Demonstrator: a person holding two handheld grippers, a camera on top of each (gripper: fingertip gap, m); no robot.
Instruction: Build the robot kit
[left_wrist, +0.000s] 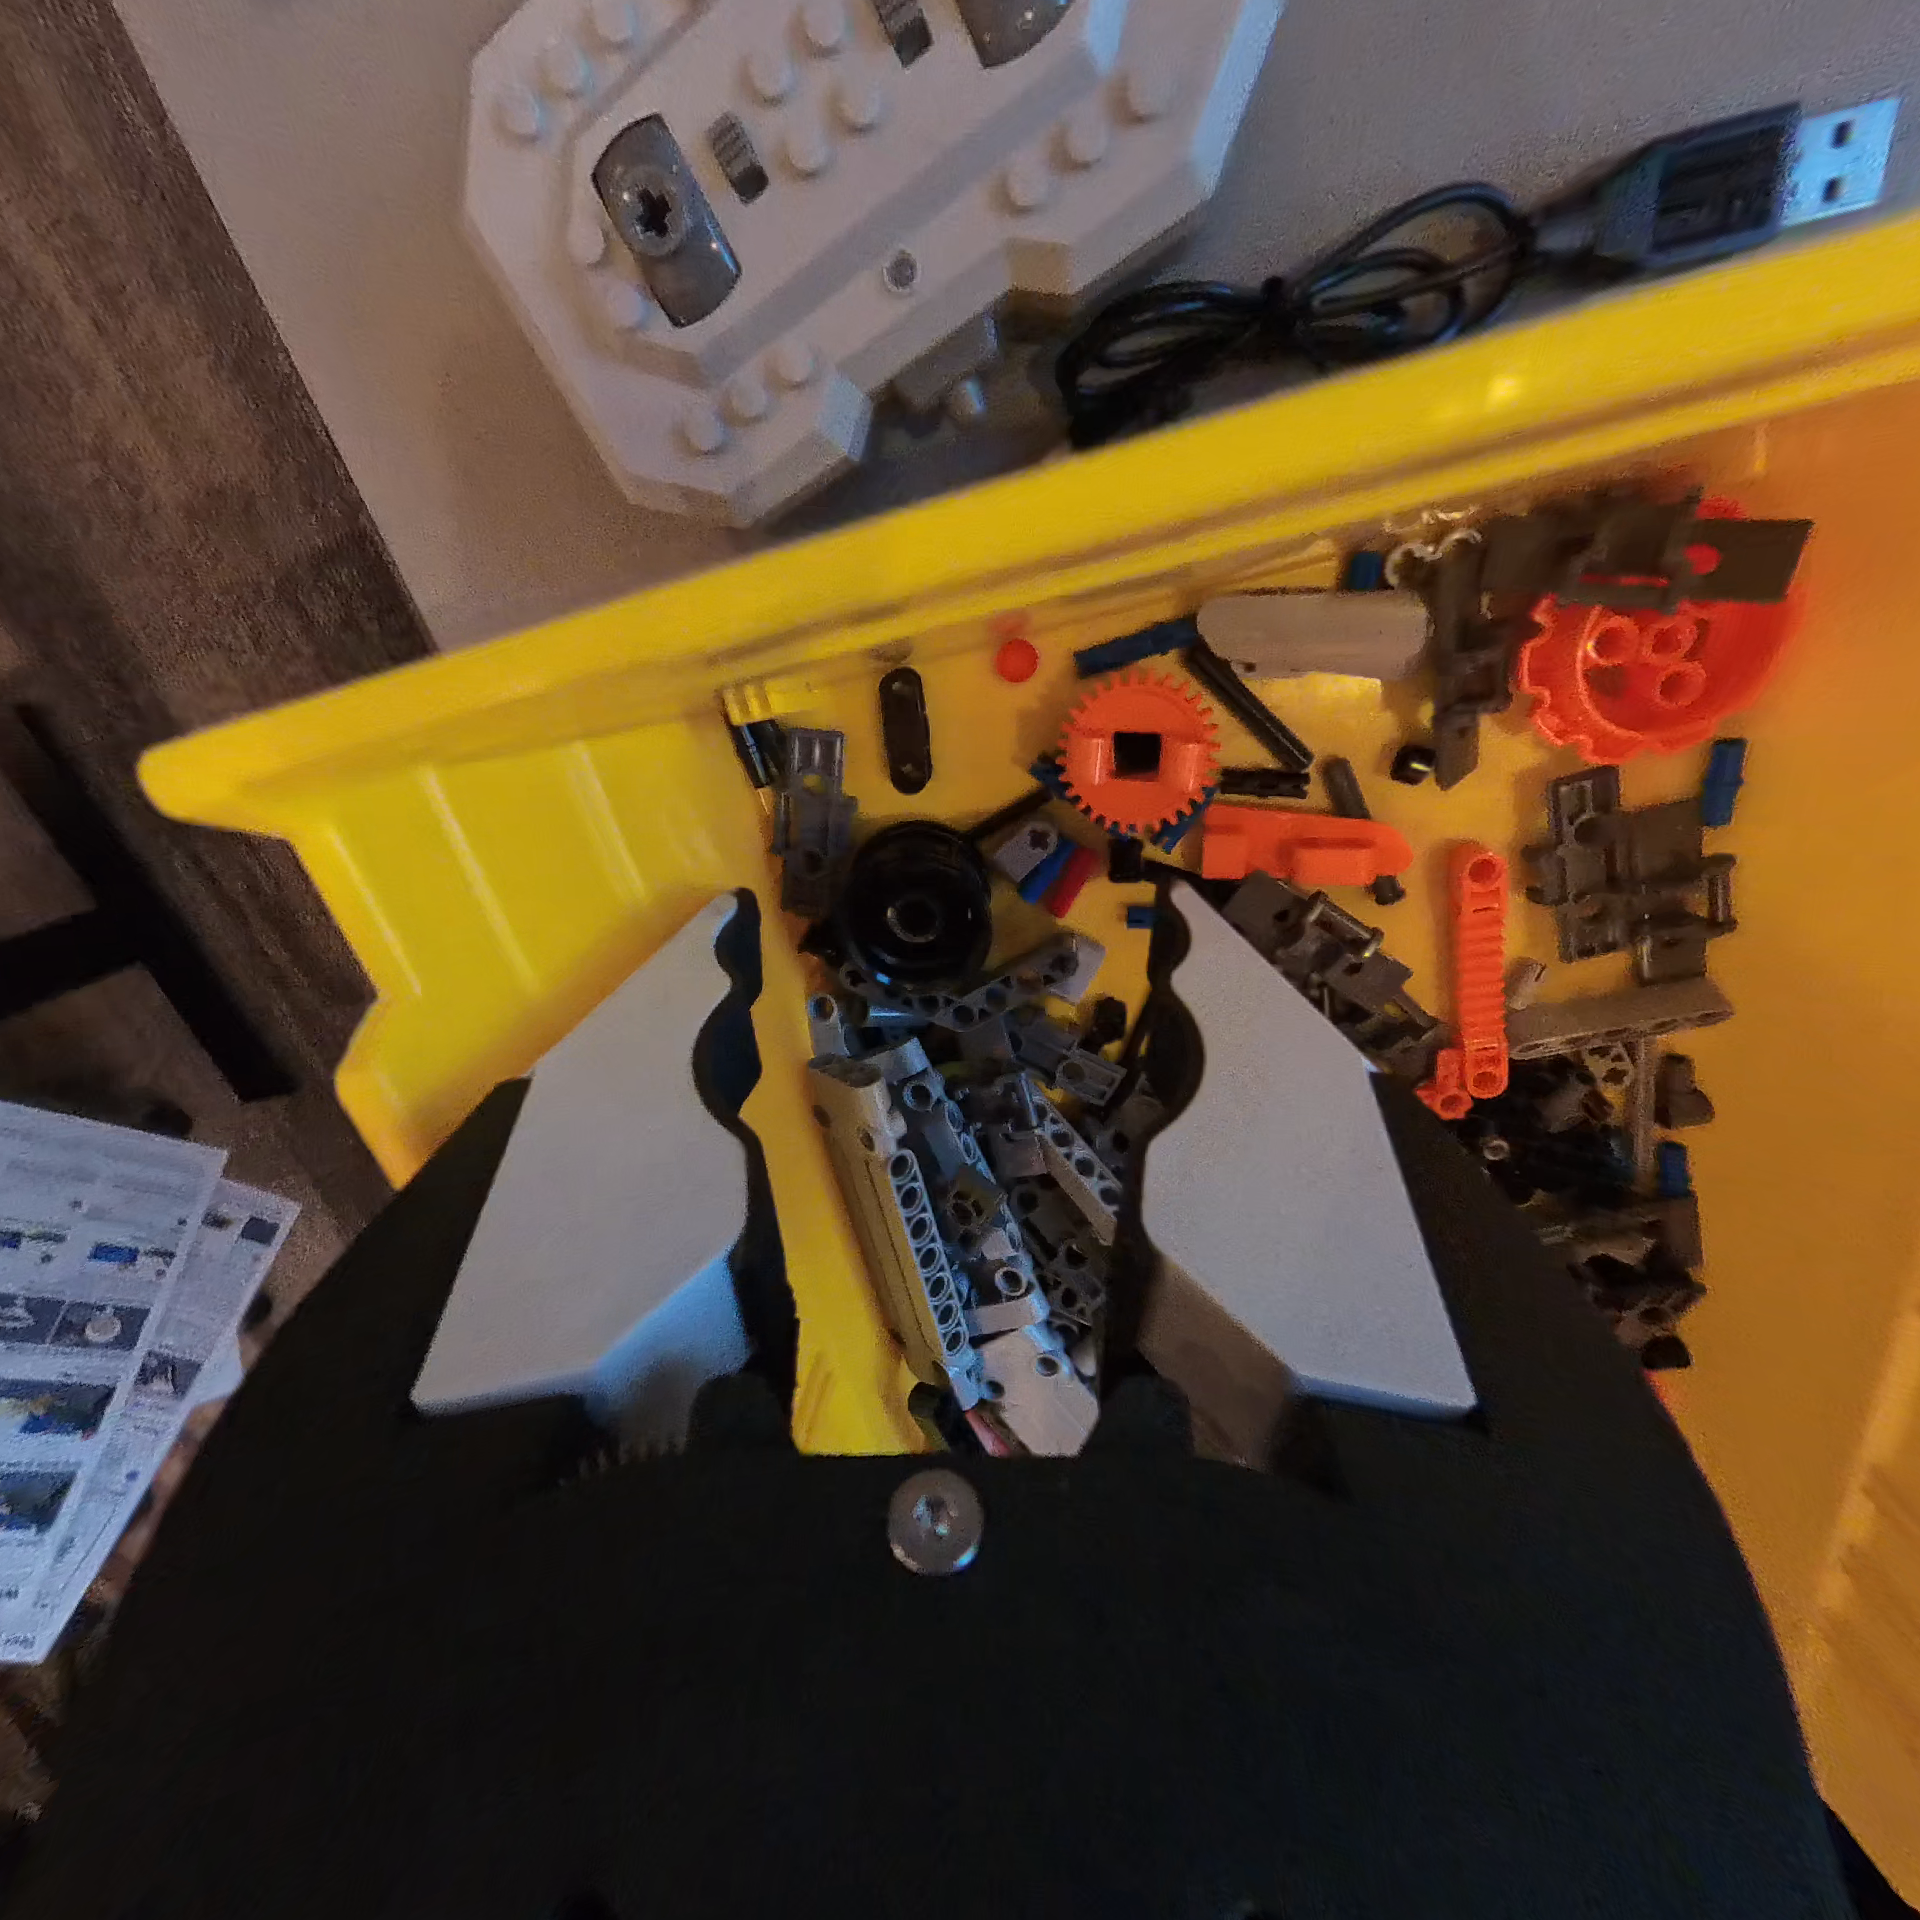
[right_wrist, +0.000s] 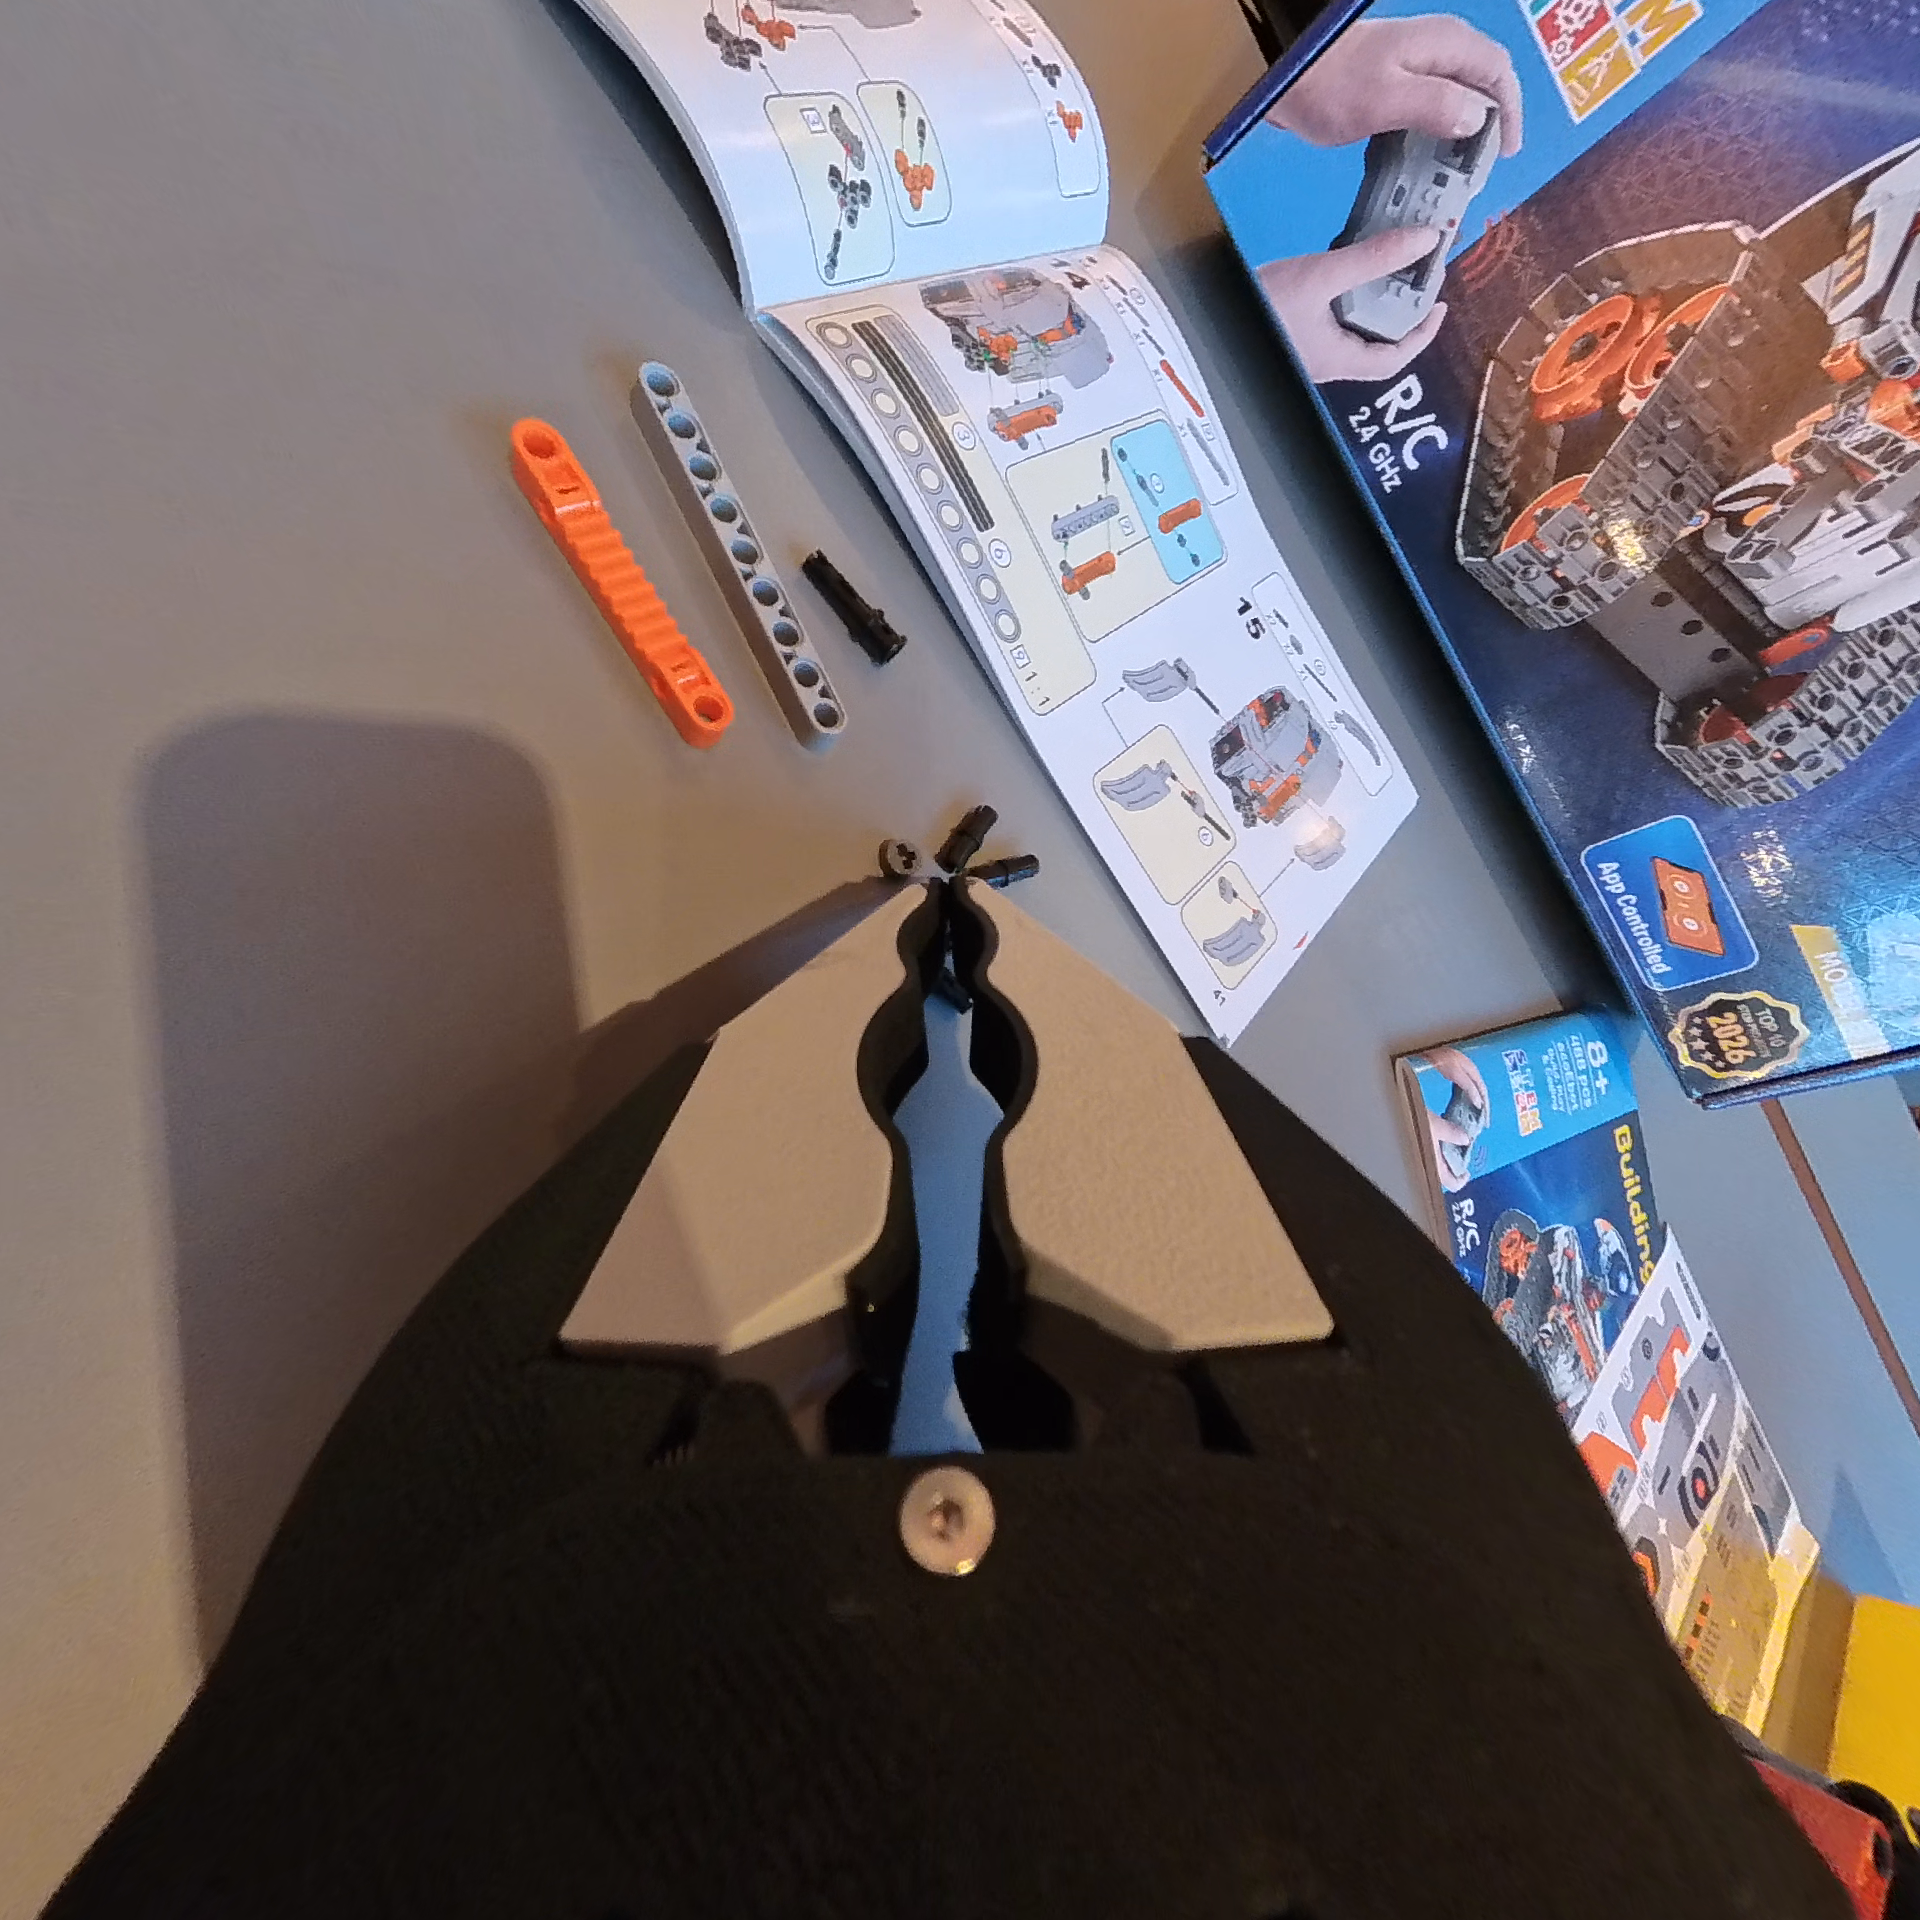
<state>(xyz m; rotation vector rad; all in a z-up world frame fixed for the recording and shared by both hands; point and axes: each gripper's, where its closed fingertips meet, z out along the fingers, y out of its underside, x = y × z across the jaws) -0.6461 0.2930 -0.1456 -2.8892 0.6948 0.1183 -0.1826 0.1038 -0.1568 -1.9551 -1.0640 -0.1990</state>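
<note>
My left gripper (left_wrist: 958, 900) is open and hangs over a yellow tray (left_wrist: 935, 540) of loose building parts. Between its fingers lie a heap of grey beams (left_wrist: 977, 1174) and a black wheel (left_wrist: 914, 914). An orange gear (left_wrist: 1138, 753) lies just beyond. My right gripper (right_wrist: 940, 883) is shut low over a grey table (right_wrist: 312, 312), with what looks like a small black pin (right_wrist: 952, 985) pinched between its fingers. Two black pins (right_wrist: 971, 828) and a small grey piece (right_wrist: 900, 857) lie at its tips. Farther off lie an orange toothed beam (right_wrist: 618, 582), a grey beam (right_wrist: 740, 556) and another black pin (right_wrist: 852, 608).
An open instruction booklet (right_wrist: 1039, 520), a blue product box (right_wrist: 1610, 520) and a second booklet (right_wrist: 1558, 1247) lie to the right. Behind the tray are a white studded control unit (left_wrist: 790, 239) and a black USB cable (left_wrist: 1455, 260). Newspapers (left_wrist: 94, 1351) lie at the lower left. Some 50 cm of space lies between my two pairs of fingers.
</note>
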